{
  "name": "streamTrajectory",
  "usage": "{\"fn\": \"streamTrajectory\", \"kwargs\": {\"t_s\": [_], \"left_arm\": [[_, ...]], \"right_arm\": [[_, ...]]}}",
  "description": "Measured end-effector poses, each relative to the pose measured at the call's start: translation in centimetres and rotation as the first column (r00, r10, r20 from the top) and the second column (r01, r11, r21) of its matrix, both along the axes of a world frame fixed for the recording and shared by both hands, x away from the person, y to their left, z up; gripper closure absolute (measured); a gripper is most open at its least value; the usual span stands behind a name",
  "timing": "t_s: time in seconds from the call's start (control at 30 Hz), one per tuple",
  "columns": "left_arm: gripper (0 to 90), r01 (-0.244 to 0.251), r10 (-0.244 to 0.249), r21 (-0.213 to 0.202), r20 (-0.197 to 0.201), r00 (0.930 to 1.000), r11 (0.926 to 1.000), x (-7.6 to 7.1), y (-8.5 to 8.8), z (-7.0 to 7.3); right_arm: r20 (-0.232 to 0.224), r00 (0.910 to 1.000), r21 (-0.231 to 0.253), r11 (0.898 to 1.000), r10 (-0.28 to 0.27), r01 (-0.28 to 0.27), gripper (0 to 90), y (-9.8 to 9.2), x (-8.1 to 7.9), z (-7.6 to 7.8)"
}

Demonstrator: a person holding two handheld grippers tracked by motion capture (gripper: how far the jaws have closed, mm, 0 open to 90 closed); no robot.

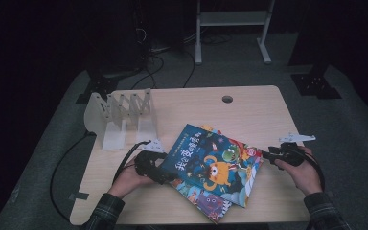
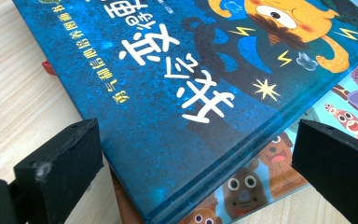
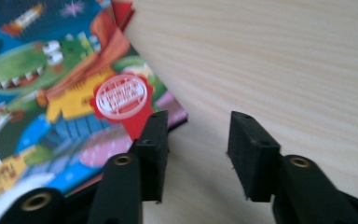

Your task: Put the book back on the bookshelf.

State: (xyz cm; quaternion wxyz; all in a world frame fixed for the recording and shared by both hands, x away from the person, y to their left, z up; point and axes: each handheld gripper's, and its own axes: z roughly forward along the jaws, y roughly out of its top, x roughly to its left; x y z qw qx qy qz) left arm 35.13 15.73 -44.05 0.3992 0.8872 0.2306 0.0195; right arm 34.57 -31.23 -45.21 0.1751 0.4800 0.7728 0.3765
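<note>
Left fingers (image 2: 58,172) wide astride blue book (image 2: 177,93)

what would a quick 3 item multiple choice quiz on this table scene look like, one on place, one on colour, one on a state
1. Where is the white rack?
A. far left part of the table
B. on the books
C. near right corner

2. The top book has a cover that is mainly
A. white
B. dark blue
C. pink

3. The left gripper is
A. shut on the rack
B. open, its fingers either side of the top book's corner
C. shut on a pen

Key: 1 A, the high view shows the rack standing at the far left; 2 B, the cover is dark blue with an orange figure; 3 B, the left gripper view shows gaps beside both fingers.
</note>
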Motion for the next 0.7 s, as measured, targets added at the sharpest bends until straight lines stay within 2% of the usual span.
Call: {"fn": "streamTrajectory", "kwargs": {"t_s": [0.03, 0.17, 0.3, 0.37, 0.47, 0.6, 0.7], "left_arm": [[0.9, -0.004, 0.004, -0.004, -0.001, 1.0, 1.0, 0.0, 0.0, 0.0], [0.9, 0.005, -0.005, 0.005, 0.0, 1.0, 1.0, -0.1, -0.1, 0.0], [0.9, 0.004, -0.004, -0.001, -0.004, 1.0, 1.0, -0.1, -0.1, 0.0], [0.9, 0.005, -0.005, -0.001, -0.003, 1.0, 1.0, -0.1, -0.1, 0.0], [0.9, 0.006, -0.006, -0.002, -0.006, 1.0, 1.0, -0.1, 0.0, 0.1], [0.9, 0.004, -0.004, -0.018, -0.006, 1.0, 0.9998, -0.2, 0.1, 0.2], [0.9, -0.01, 0.01, 0.005, 0.009, 0.9999, 0.9999, -0.2, 0.4, 0.1]], "right_arm": [[0.002, 1.0, 0.033, 0.999, -0.006, 0.006, 52.4, 0.1, 0.1, 0.2], [-0.001, 1.0, 0.094, 0.996, 0.001, -0.001, 44.5, 0.7, 0.4, 0.3], [-0.029, 0.9994, 0.103, 0.995, 0.019, -0.016, 41.0, 1.2, 0.7, -0.1], [-0.04, 0.9989, 0.129, 0.992, 0.022, -0.016, 40.4, 1.5, 0.9, -0.3], [-0.037, 0.9985, 0.135, 0.99, 0.041, -0.035, 41.1, 2.1, 1.2, -0.4], [-0.039, 0.9981, 0.116, 0.992, 0.047, -0.042, 41.0, 2.5, 1.5, -0.2], [-0.024, 0.9976, 0.126, 0.99, 0.065, -0.061, 41.0, 2.8, 1.9, -0.4]]}}
